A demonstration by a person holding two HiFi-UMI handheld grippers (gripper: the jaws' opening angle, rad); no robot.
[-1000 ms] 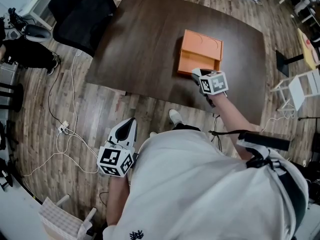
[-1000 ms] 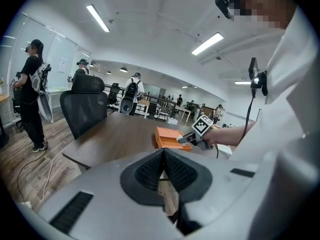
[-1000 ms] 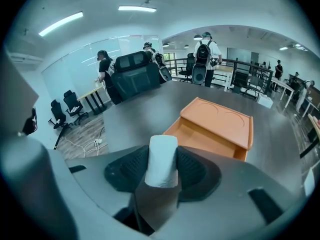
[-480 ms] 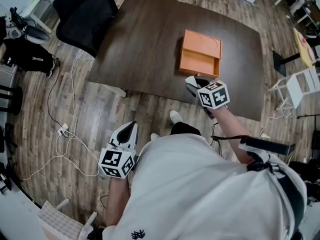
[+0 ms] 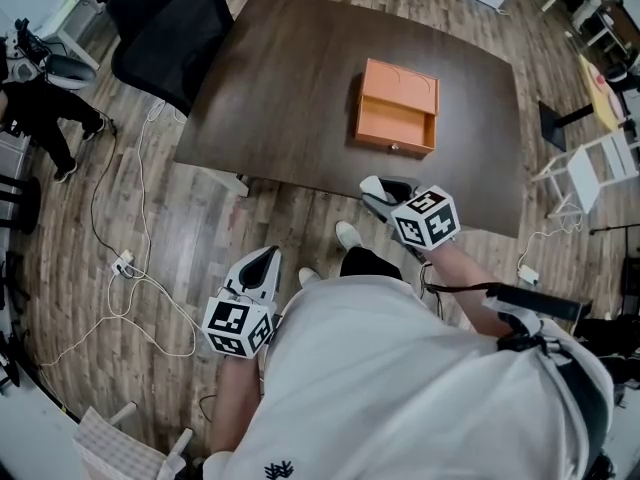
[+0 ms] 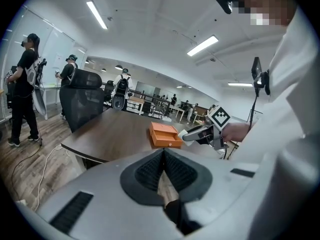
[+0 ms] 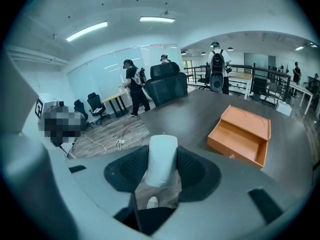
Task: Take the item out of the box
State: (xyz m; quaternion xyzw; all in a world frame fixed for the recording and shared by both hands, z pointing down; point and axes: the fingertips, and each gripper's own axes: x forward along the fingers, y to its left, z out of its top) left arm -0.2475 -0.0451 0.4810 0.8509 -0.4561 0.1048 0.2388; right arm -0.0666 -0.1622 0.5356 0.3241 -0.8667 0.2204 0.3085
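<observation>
An orange box (image 5: 397, 108) lies on the dark table (image 5: 280, 88), its drawer pulled open toward me and showing nothing inside in the right gripper view (image 7: 242, 134). My right gripper (image 5: 378, 190) hovers over the table's near edge, apart from the box, shut on a white cylinder (image 7: 161, 159) that stands upright between its pads. My left gripper (image 5: 262, 260) hangs low at my left side over the floor, its jaws shut with nothing in them. The left gripper view shows the box (image 6: 164, 134) and the right gripper (image 6: 192, 133) ahead.
A black office chair (image 5: 160, 28) stands at the table's far left corner. Cables (image 5: 130, 268) trail over the wooden floor on the left. A white chair (image 5: 600, 173) is at the right. People stand far off in the room (image 7: 132, 81).
The right gripper has drawn back from the box's open drawer toward me, over the table's near edge, carrying the white cylinder. The left gripper has shifted slightly.
</observation>
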